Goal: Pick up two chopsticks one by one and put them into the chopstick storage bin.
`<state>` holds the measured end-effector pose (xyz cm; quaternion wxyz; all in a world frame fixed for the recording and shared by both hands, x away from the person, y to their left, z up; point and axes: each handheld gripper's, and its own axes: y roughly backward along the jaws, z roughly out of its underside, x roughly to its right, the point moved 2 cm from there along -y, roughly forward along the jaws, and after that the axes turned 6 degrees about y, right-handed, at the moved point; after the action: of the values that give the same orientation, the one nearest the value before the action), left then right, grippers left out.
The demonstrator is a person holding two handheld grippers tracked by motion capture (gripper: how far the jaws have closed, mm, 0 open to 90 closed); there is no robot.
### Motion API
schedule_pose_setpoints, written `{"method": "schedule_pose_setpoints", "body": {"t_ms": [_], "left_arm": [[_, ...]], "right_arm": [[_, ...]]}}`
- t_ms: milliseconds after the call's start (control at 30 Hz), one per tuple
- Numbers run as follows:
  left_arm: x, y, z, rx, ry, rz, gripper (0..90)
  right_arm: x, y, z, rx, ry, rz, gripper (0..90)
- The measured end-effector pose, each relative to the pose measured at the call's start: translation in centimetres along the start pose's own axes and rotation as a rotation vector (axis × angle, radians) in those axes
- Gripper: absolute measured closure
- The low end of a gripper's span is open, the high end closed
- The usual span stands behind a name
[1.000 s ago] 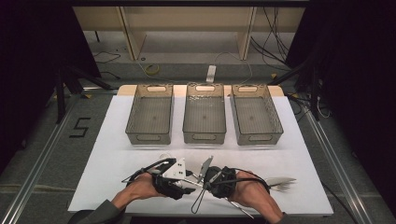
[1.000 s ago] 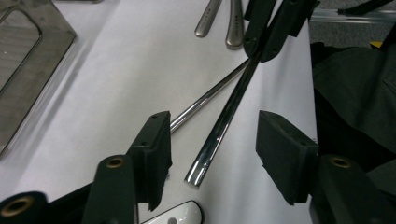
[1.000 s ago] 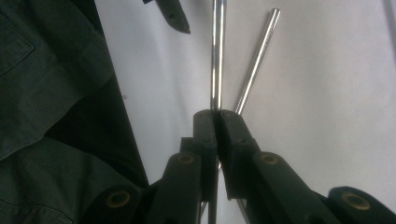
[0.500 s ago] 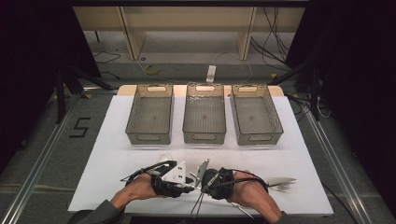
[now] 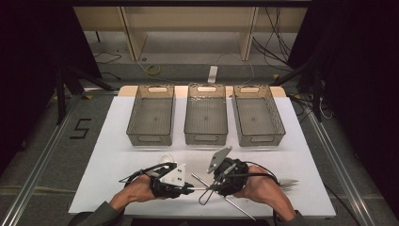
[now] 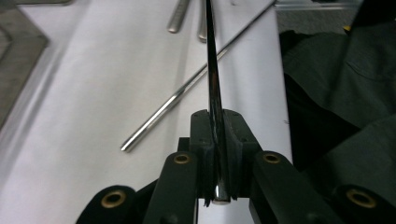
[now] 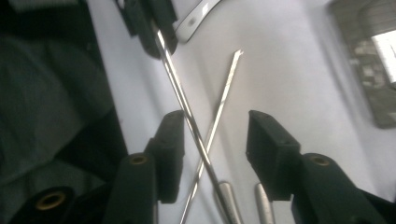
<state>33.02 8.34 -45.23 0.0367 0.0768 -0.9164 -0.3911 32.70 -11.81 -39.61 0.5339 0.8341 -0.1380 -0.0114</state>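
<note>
Thin shiny steel rod (image 6: pixel 212 70) sits clamped between the left gripper (image 6: pixel 218 135) pads; right gripper (image 7: pixel 212 140) jaws just opened around it, three mesh-sided bins (image 5: pixel 206 115) empty.

three empty smoked-plastic bins stand in a row across the middle of the frame: left bin (image 5: pixel 151 116), middle bin (image 5: pixel 205 116), right bin (image 5: pixel 258 116), on the white table mat (image 5: pixel 113 141); a taped "5" (image 5: pixel 80 128) marks the floor at left.

Lab: recording rig, floor cables (image 5: pixel 277 56)

Dim room, table lit from above — gripper views soft, near parts blurred.
</note>
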Motion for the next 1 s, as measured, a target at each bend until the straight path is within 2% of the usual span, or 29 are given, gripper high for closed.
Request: {"method": "schedule_pose_setpoints", "body": {"t_ms": [67, 233, 367, 567, 700, 900, 1000], "left_arm": [[-0.5, 0.2, 0.1, 0.013, 0.029, -0.038, 82.7], [-2.0, 1.4, 0.6, 0.062, 0.130, -0.134, 82.8], [-2.7, 2.3, 0.6, 0.098, 0.178, -0.184, 82.9], [-3.3, 3.5, 0.5, 0.153, 0.248, -0.248, 83.0], [-4.0, 4.4, 0.7, 0.191, 0.306, -0.290, 83.0], [-5.2, 5.8, 1.1, 0.250, 0.393, -0.378, 83.0], [-6.1, 6.9, 1.4, 0.284, 0.443, -0.435, 83.0]], "right_arm": [[0.4, 0.5, 0.3, 0.057, -0.048, 0.010, 49.2], [0.9, 0.8, 1.5, 0.112, -0.119, 0.059, 38.2], [0.6, 0.3, 2.0, 0.107, -0.166, 0.077, 34.7], [0.5, -0.4, 2.5, 0.092, -0.171, 0.066, 33.3], [0.4, -0.6, 2.9, 0.093, -0.201, 0.071, 33.3], [0.2, -1.7, 4.0, 0.064, -0.232, 0.053, 31.2], [0.1, -2.1, 4.5, 0.068, -0.242, 0.055, 30.4]]}}
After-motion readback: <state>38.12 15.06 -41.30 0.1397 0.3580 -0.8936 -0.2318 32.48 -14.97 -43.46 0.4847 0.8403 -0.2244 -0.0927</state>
